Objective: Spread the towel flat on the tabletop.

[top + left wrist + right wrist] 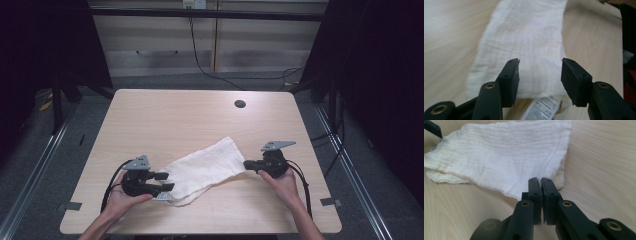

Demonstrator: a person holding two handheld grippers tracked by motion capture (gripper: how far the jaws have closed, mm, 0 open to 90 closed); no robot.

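A folded white muslin cloth (206, 169) is found lying flat on the counter (165, 117), stretched diagonally between the two tools. The left hand-held gripper (168, 181) is seen with its jaws parted and nothing pressed between the pads; in the left gripper view the near short edge of the cloth lies just ahead of and below the open jaws, with a printed care label (541, 108) protruding from under that edge. The right hand-held gripper (247, 164) is observed with its jaws drawn together; in the right gripper view the tips rest at the cloth's near edge, but whether any fabric is pinched between the pads cannot be told, as no cloth is visible in the narrow slit. The step in hand is judged to be a re-grasp of the left end for a further fold or smoothing. It is recommended that the left jaws be lowered so that all layers of the near edge are taken together, the label excluded, and the lower pad slid under the fabric against the counter. The right end should be kept anchored, so that the cloth is not dragged or bunched. Uneven layer capture is judged the main risk.
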